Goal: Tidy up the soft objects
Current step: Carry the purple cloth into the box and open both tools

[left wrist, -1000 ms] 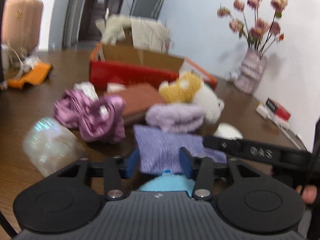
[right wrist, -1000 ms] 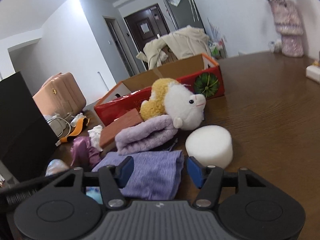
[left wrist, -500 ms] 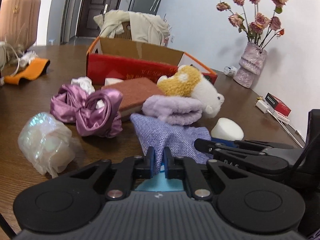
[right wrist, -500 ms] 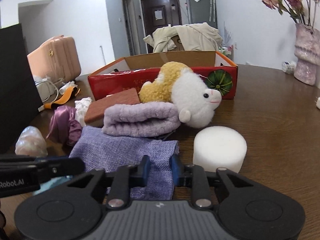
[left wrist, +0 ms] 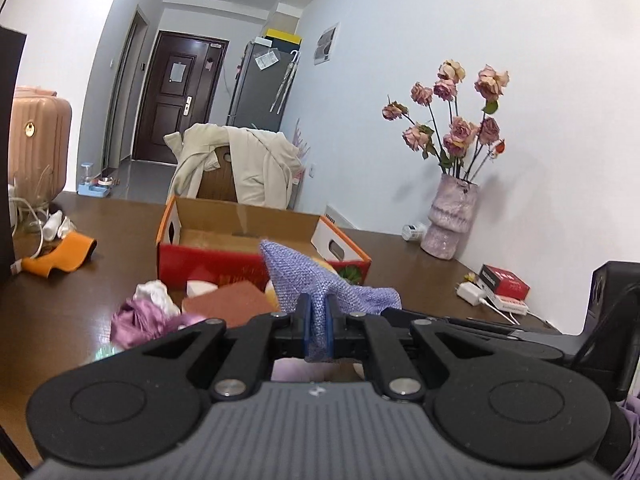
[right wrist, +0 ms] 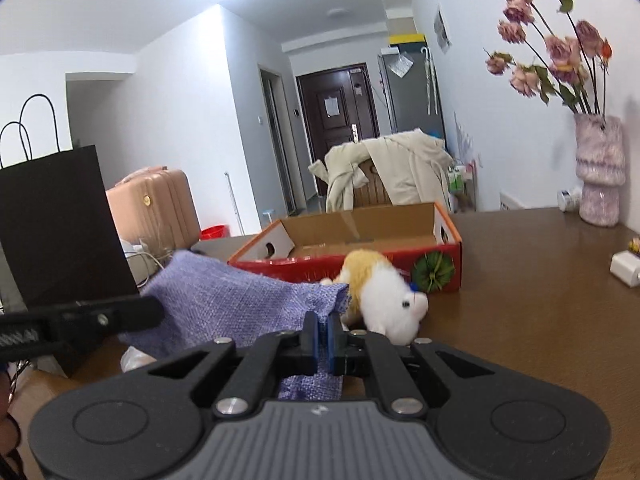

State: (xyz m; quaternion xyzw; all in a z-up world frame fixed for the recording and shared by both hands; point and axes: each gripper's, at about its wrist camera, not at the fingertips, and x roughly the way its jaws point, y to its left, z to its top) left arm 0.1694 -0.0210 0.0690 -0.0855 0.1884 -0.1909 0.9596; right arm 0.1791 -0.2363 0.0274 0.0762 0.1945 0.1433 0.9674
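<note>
A purple woven cloth (left wrist: 308, 276) (right wrist: 224, 304) hangs lifted off the brown table, stretched between both grippers. My left gripper (left wrist: 317, 322) is shut on one edge of it. My right gripper (right wrist: 322, 330) is shut on the other edge. Behind the cloth stands an open red cardboard box (left wrist: 224, 260) (right wrist: 360, 240). A yellow and white plush toy (right wrist: 384, 292) lies in front of the box. A purple satin scrunchie (left wrist: 140, 320) and a reddish-brown sponge block (left wrist: 228, 302) lie left of the left gripper.
A vase of dried roses (left wrist: 450, 216) (right wrist: 598, 168) stands by the wall at the right. A red pack and a white charger (left wrist: 500, 284) lie near it. A black paper bag (right wrist: 60, 220), an orange item (left wrist: 60, 256) and a jacket-draped chair (left wrist: 236, 168) are around.
Both grippers closed on the purple cloth and lifted it off the table; it now hangs between them. Both views tilted upward, hiding the folded lilac towel and white foam cylinder.
</note>
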